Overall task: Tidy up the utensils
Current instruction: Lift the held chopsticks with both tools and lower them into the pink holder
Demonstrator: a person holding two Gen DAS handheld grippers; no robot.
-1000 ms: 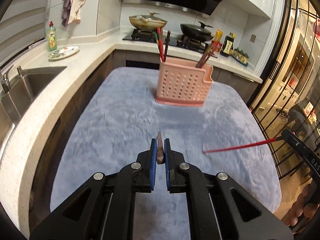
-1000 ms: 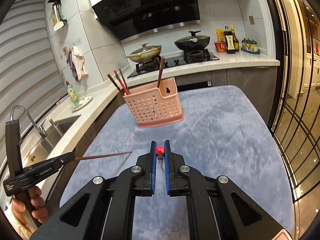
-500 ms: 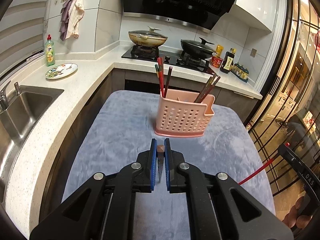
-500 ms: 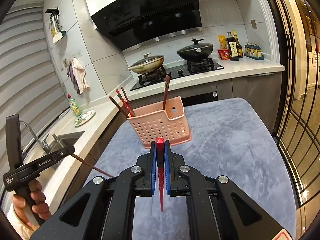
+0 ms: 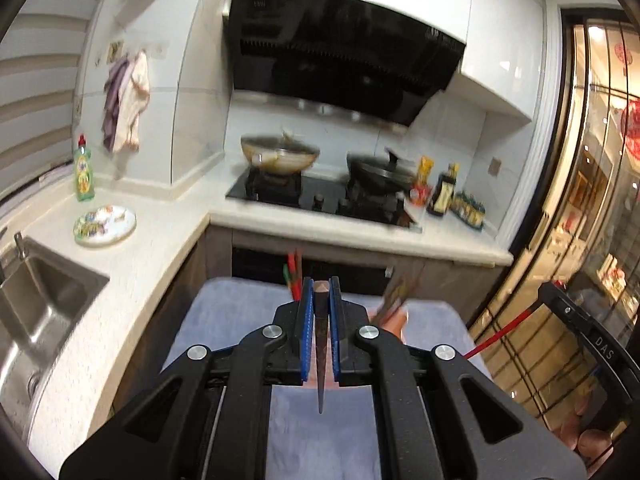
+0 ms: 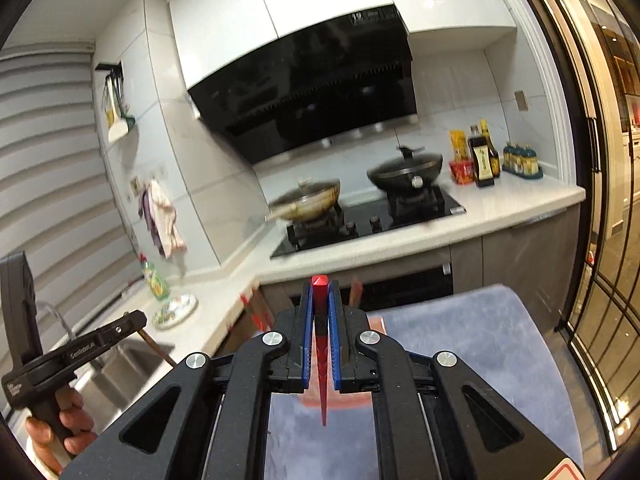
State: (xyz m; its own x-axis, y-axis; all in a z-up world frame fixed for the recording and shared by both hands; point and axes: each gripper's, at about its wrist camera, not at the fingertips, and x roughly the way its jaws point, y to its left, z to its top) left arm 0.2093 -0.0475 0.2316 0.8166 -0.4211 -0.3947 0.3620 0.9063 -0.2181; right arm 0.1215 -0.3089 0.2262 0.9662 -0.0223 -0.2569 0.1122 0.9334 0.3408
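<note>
Now my left gripper (image 5: 320, 312) pinches a brown chopstick (image 5: 320, 360), right gripper (image 6: 320, 312) a red chopstick (image 6: 322, 364), both tip-down just before the pink holder (image 5: 394, 322).

Bright kitchen light w/ glare on range hood (image 6: 312, 92), motion blur mid-frame, heavy fisheye edges.

A home kitchen: a black range hood (image 6: 320, 92) hangs over a gas hob (image 6: 368, 220) carrying a wok (image 6: 308, 200) and a lidded pan (image 6: 406, 168); sauce bottles (image 6: 484, 156) line the white counter (image 6: 500, 204); a steel sink (image 5: 36, 304), dish soap (image 5: 83, 170) and a plate (image 5: 105, 225) sit at left; towels (image 5: 126, 108) hang on tiled wall.
</note>
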